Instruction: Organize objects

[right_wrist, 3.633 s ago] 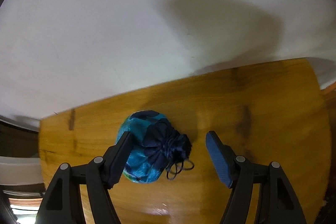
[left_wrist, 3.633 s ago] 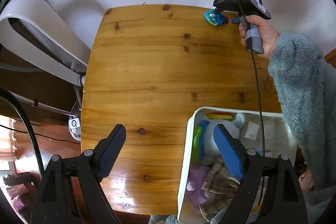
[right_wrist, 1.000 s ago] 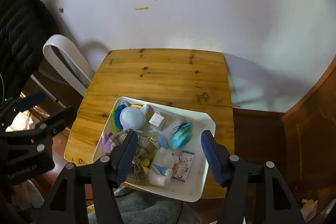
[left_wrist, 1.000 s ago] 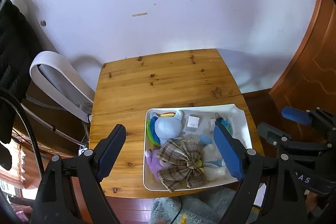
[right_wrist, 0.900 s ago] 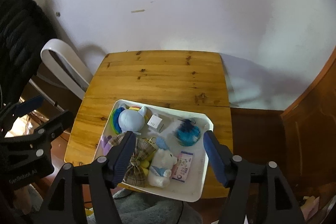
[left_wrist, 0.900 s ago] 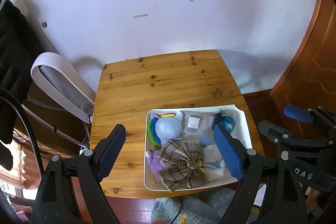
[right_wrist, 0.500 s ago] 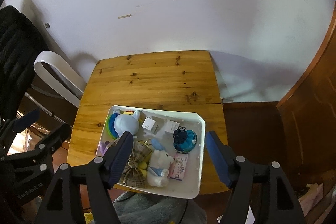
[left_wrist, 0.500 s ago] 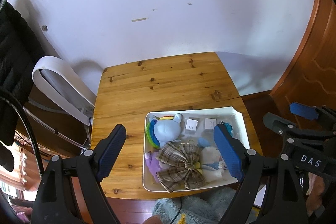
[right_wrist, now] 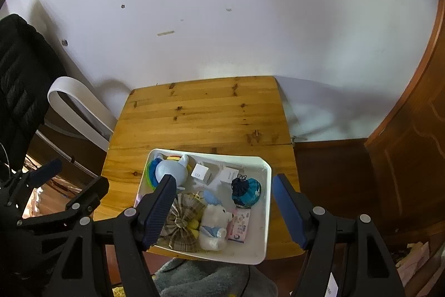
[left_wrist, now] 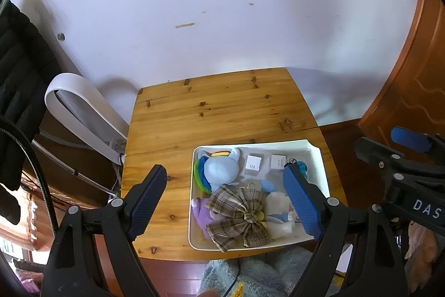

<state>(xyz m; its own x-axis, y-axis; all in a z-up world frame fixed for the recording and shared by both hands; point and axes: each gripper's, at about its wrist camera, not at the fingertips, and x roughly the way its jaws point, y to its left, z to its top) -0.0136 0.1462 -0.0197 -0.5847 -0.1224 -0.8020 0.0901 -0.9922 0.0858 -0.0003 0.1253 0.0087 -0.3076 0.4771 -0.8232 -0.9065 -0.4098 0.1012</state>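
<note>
Toys fill the white bin at your near edge of the wooden table; the blue drawstring pouch lies inside, beside two small white boxes. Both your left gripper and right gripper hang spread and empty above it. In the left view, a finger hides most of the pouch.

A white tray sits on the wooden table.

Tray on table near edge; pouch inside tray.
</note>
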